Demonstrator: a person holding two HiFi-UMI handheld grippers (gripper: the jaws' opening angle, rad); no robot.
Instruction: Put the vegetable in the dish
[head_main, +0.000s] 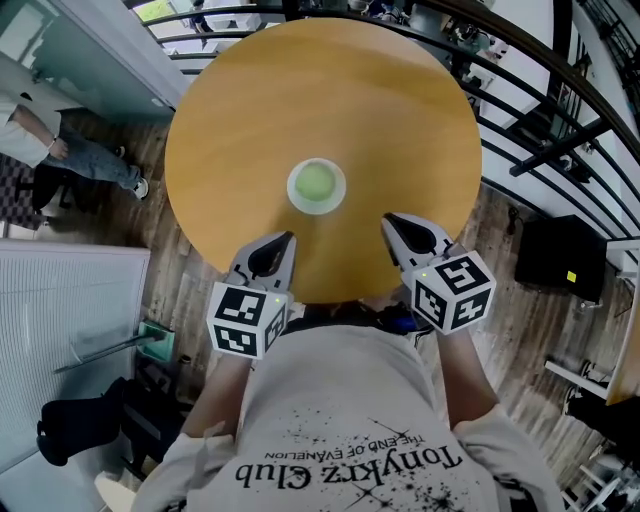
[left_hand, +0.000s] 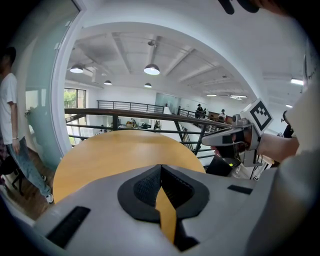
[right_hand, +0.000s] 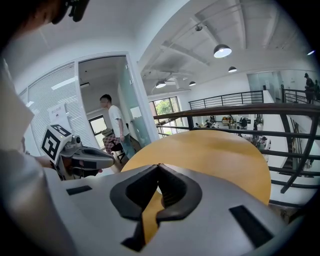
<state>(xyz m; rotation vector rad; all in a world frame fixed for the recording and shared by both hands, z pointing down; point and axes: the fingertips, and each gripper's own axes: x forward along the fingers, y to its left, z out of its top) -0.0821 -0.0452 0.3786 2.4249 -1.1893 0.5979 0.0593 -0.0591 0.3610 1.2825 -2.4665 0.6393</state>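
Observation:
A white dish stands at the middle of the round wooden table, and a pale green vegetable lies inside it. My left gripper hovers over the near table edge, below and left of the dish, shut with nothing between its jaws. To the dish's lower right, my right gripper is also shut and holds nothing. Neither touches the dish. In the left gripper view the left gripper has its jaws together at the tips, as does the right gripper in the right gripper view. Both gripper bodies hide the dish there.
A black railing curves round the table's far and right sides. A person stands on the floor at the left by a glass partition. A black case sits on the floor at the right.

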